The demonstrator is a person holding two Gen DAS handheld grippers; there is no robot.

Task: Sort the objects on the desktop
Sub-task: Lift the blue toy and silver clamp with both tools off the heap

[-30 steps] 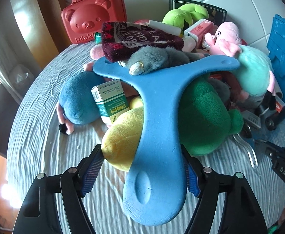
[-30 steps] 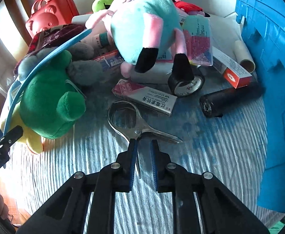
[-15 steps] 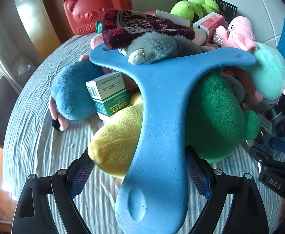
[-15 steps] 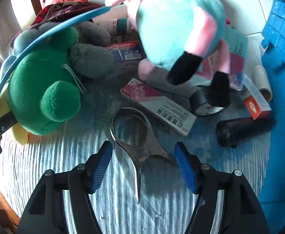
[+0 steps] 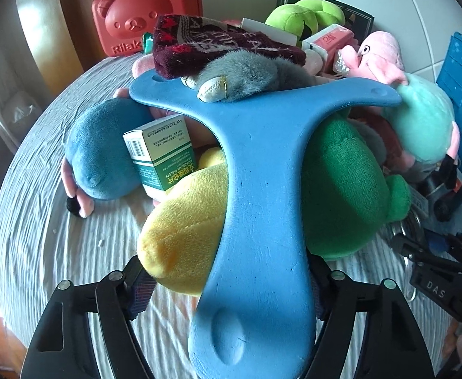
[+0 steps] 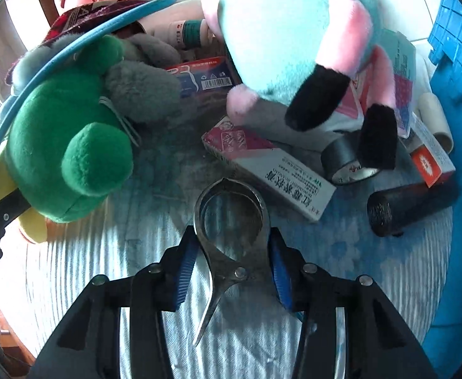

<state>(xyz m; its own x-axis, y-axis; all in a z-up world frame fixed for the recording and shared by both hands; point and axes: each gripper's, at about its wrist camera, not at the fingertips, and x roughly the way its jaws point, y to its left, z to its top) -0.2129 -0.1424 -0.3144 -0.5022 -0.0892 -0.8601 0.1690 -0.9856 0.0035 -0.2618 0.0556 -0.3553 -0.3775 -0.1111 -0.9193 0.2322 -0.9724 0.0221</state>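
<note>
The step in hand looks like picking up the metal tongs, which lie flat on the near cloth, ring end closed on nothing. The right gripper is spread partway, its pads just beside either flank but not visibly pinching. The next move likely calls for squeezing in, then carrying toward the crate at far right, while the left gripper stands wide open astride the boomerang on the plush pile.
</note>
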